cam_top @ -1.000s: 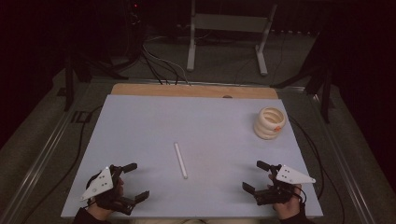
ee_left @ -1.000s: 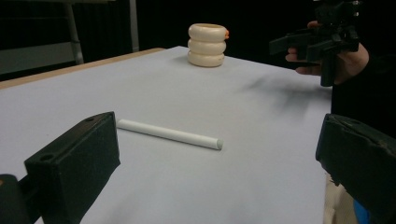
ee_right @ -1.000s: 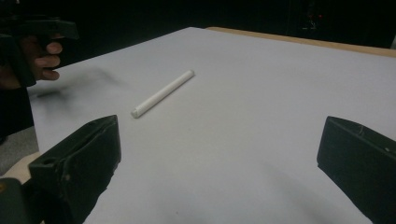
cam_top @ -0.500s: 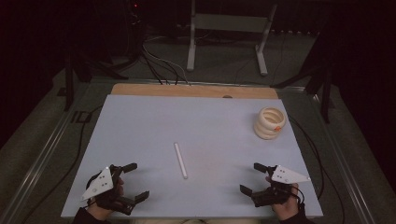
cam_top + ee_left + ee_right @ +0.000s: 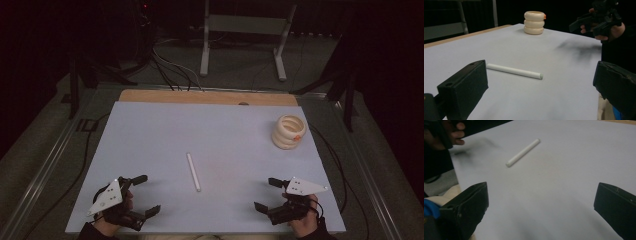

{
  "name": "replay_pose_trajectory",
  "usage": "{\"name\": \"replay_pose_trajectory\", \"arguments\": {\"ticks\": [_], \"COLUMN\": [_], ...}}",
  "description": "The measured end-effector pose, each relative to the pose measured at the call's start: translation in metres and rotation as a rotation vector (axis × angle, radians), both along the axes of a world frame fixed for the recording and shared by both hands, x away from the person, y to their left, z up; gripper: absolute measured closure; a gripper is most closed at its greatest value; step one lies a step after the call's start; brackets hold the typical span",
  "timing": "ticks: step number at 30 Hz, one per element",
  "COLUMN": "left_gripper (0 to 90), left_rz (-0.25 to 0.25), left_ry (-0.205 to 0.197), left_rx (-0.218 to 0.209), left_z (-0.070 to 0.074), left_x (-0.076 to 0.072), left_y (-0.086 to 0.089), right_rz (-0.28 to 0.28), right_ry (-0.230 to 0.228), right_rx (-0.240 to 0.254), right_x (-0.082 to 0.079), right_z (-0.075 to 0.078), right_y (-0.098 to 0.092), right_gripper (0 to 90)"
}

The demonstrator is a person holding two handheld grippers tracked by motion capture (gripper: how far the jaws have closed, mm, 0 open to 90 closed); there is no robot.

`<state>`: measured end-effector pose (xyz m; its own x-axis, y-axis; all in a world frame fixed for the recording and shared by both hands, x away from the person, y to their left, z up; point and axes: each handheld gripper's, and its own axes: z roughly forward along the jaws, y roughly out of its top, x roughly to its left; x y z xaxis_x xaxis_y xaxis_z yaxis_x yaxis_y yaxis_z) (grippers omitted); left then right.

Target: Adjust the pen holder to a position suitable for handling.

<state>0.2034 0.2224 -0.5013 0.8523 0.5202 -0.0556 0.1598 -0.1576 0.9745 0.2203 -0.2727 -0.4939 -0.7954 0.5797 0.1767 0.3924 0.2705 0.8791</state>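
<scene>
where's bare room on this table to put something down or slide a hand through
Most of the table is bare: the whole far left, and the wide strip between the white rod and the stack of cream rings. The near edge is tightest, with the left gripper and right gripper flanking the rod, though open gaps remain on either side of it.

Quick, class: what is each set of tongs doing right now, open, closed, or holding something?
Left tongs: open, holding nothing.
Right tongs: open, holding nothing.
</scene>
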Motion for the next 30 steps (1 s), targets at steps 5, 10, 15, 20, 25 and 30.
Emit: {"name": "replay_pose_trajectory", "arguments": {"ticks": [5,10,15,20,25,30], "left_gripper": [0.2,0.2,0.2,0.2,0.2,0.2], "left_rz": [0.005,0.004,0.006,0.007,0.007,0.006], "left_ry": [0.005,0.006,0.004,0.003,0.004,0.003], "left_rx": [-0.002,-0.001,-0.004,-0.009,-0.010,-0.008], "left_z": [-0.001,-0.001,0.000,0.000,0.000,0.000], "left_x": [0.002,0.002,0.001,0.001,0.001,0.001], "left_y": [0.001,0.000,0.001,0.002,0.002,0.002], "right_rz": [0.039,0.050,0.034,0.020,0.014,-0.005], "right_ry": [-0.022,-0.053,-0.078,-0.092,-0.078,-0.076], "right_rx": [0.012,0.031,0.034,0.046,0.047,0.043], "right_x": [-0.002,-0.002,0.003,0.010,0.019,0.027], "right_z": [0.016,0.034,0.051,0.066,0.077,0.083], "right_y": [0.006,0.008,0.009,0.006,0.003,-0.001], "right_gripper": [0.0,0.0,0.0,0.0,0.0,0.0]}}
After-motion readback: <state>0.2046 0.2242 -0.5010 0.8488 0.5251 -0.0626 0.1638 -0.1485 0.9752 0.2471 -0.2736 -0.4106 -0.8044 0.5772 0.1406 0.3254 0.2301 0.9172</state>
